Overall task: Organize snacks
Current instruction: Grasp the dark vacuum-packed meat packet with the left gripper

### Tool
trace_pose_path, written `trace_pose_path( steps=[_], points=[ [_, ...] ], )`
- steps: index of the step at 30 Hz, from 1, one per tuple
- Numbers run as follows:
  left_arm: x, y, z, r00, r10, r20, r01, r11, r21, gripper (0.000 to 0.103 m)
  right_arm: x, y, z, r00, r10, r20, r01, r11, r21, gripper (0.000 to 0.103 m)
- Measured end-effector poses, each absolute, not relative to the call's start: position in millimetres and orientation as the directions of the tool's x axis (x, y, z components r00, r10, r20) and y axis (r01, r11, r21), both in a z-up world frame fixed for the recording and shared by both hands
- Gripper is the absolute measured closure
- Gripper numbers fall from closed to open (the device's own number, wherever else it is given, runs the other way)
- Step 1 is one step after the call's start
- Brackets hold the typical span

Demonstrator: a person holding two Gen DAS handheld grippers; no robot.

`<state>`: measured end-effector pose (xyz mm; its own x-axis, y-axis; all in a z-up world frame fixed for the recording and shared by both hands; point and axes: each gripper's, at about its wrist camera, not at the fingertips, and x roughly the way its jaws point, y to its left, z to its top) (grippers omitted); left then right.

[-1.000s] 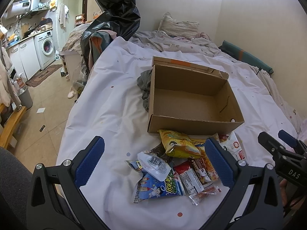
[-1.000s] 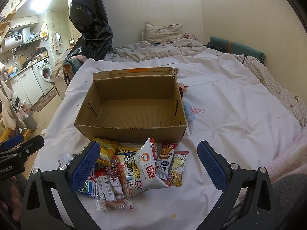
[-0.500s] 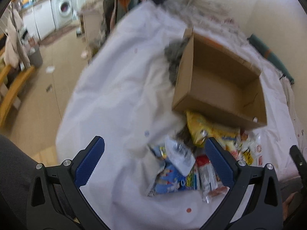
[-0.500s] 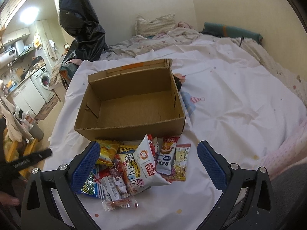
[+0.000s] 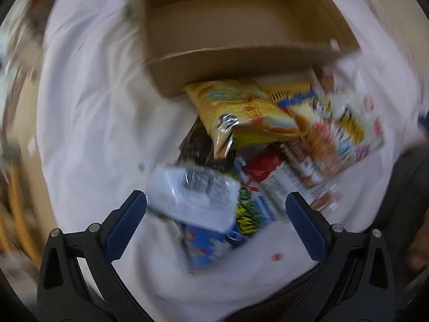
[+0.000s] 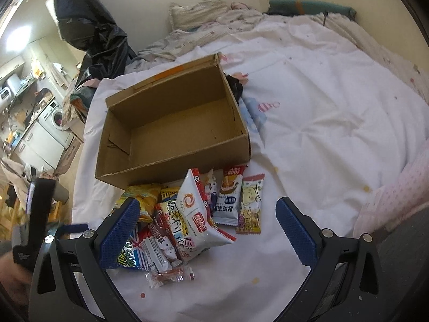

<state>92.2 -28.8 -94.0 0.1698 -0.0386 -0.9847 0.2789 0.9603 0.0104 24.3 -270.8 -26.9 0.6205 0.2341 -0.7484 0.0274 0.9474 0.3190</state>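
Both grippers' jaws spread wide, empty — left gripper [image 5: 215,214] over snack pile [image 5: 257,145].

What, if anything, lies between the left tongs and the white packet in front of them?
Nothing visible. The left tongs are open just before the white packet, which lies on top of the pile with no other snack over it. The view is blurred.

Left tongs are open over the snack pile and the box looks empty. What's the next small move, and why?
Probably lower the left tongs a little onto the white packet and close. It lies on top of the pile, right between the open fingers, and the cardboard box behind is empty. The view is blurred, so settle first.
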Motion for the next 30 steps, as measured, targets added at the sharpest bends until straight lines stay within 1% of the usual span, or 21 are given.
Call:
trace_pose_path(
  steps=[1,2,6,9,11,13,15,16,20,27,30],
  points=[
    [97.7,-33.0,-94.8,0.181,0.007,-0.983,0.326,0.943,0.067,0.001,24.7,-272.0,-28.1,0.616,0.236,-0.752,0.034,0.945,0.324,0.0],
    [101.8,-35.4,-96.3,0.176,0.018,-0.984,0.349,0.934,0.08,0.001,25.2,-273.5,-28.9,0.611,0.237,-0.755,0.041,0.943,0.33,0.0],
    [119.4,-44.7,-114.1,0.078,0.01,-0.997,0.441,0.897,0.044,0.001,25.6,-278.3,-31.3,0.607,0.233,-0.76,0.065,0.938,0.339,0.0],
    [127.8,-47.7,-125.8,0.049,0.025,-0.998,0.463,0.885,0.045,0.001,27.0,-278.9,-34.4,0.597,0.234,-0.767,0.07,0.937,0.341,0.0],
    [134.9,-48.5,-130.0,0.036,0.001,-0.999,0.461,0.887,0.017,0.009,28.0,-278.7,-35.3,0.591,0.238,-0.771,0.069,0.937,0.343,0.0],
    [141.1,-48.4,-133.7,0.023,-0.001,-1.0,0.451,0.892,0.01,0.01,28.2,-277.0,-35.0,0.59,0.236,-0.773,0.064,0.94,0.336,0.0],
    [148.1,-48.9,-137.6,0.003,0.003,-1.0,0.451,0.893,0.004,0.024,27.4,-274.0,-32.5,0.598,0.228,-0.768,0.05,0.946,0.32,0.0],
    [149.4,-47.4,-137.5,0.001,0.004,-1.0,0.445,0.896,0.004,0.04,27.7,-273.1,-32.1,0.601,0.226,-0.767,0.045,0.948,0.314,0.0],
    [148.7,-39.9,-125.6,0.016,-0.044,-0.999,0.427,0.903,-0.033,0.042,27.7,-272.4,-30.9,0.607,0.227,-0.762,0.034,0.95,0.31,0.0],
    [112.1,-15.0,-73.7,0.042,-0.103,-0.994,0.396,0.915,-0.078,0.042,27.5,-276.6,-32.1,0.602,0.236,-0.763,0.047,0.943,0.329,0.0],
    [95.8,-1.6,-53.2,0.106,-0.112,-0.988,0.364,0.929,-0.067,0.042,26.8,-278.2,-31.4,0.603,0.241,-0.761,0.052,0.939,0.339,0.0]
  ],
)
